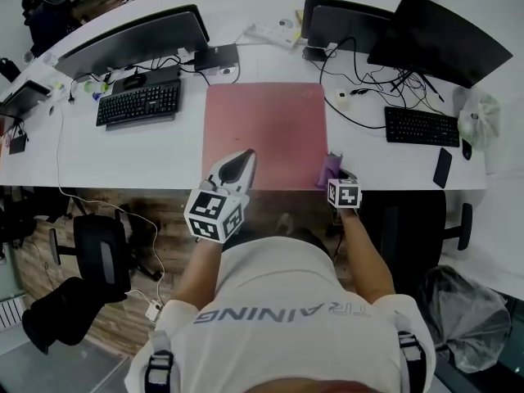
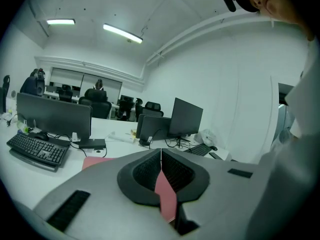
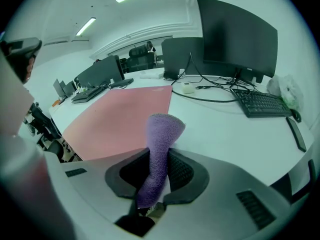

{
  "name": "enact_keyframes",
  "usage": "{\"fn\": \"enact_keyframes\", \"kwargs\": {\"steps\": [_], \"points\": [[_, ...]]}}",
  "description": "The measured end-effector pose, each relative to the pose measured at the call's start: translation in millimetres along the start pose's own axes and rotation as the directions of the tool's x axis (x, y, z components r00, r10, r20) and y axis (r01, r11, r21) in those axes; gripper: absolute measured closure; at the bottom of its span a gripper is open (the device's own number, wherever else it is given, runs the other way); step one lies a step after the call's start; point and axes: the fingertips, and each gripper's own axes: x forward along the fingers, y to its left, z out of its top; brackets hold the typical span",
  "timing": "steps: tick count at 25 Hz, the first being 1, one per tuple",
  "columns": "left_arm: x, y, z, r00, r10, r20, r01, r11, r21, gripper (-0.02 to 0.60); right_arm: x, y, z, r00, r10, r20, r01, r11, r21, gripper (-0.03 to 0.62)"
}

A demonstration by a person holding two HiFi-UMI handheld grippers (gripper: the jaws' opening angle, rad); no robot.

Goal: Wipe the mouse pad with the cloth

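A large pink mouse pad [image 1: 266, 129] lies on the white desk [image 1: 123, 158], between two keyboards; it also shows in the right gripper view [image 3: 117, 116] and as a sliver in the left gripper view [image 2: 92, 162]. My right gripper [image 1: 332, 170] is shut on a purple cloth [image 3: 159, 149], which sticks up between the jaws; it hovers at the pad's near right corner [image 1: 326, 169]. My left gripper [image 1: 242, 160] is shut with nothing in it, held over the pad's near edge. In the left gripper view its jaws [image 2: 161, 160] meet, tilted upward toward the room.
Monitors [image 1: 135, 39] [image 1: 438, 35] stand along the desk's far side. Keyboards lie left [image 1: 139, 102] and right [image 1: 422, 127] of the pad. A white mouse [image 1: 342, 98], cables, a power strip [image 1: 274, 31], a phone [image 1: 442, 167] and a plastic bag [image 1: 479, 117] lie around. Office chairs [image 1: 102, 256] stand near.
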Motion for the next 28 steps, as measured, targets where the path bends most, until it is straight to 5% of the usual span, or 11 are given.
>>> {"fn": "enact_keyframes", "kwargs": {"steps": [4, 9, 16, 22, 25, 28], "points": [[-10.1, 12.2, 12.8, 1.0, -0.008, 0.024, 0.008, 1.0, 0.013, 0.549, -10.7, 11.5, 13.3, 0.999, -0.03, 0.016, 0.03, 0.999, 0.015, 0.494], [-29.9, 46.0, 33.9, 0.998, 0.006, 0.065, -0.008, 0.999, 0.038, 0.549, -57.1, 60.9, 91.5, 0.977, 0.013, 0.214, -0.024, 0.999, 0.047, 0.494], [-57.3, 89.5, 70.8, 0.99, 0.025, 0.138, -0.033, 0.998, 0.053, 0.549, -158.3, 135.0, 224.4, 0.845, 0.074, 0.53, -0.045, 0.997, -0.067, 0.494], [-81.0, 111.7, 98.9, 0.979, 0.028, 0.202, -0.044, 0.996, 0.073, 0.549, -228.5, 178.2, 284.9, 0.715, 0.077, 0.695, 0.001, 0.994, -0.111, 0.494], [-89.7, 120.4, 106.1, 0.976, 0.032, 0.215, -0.052, 0.995, 0.087, 0.549, -244.3, 195.1, 294.6, 0.679, 0.079, 0.73, 0.023, 0.991, -0.129, 0.496], [-93.9, 126.7, 108.4, 0.975, 0.033, 0.22, -0.054, 0.994, 0.09, 0.549, -245.4, 205.2, 296.4, 0.672, 0.082, 0.736, 0.028, 0.99, -0.136, 0.496]]}}
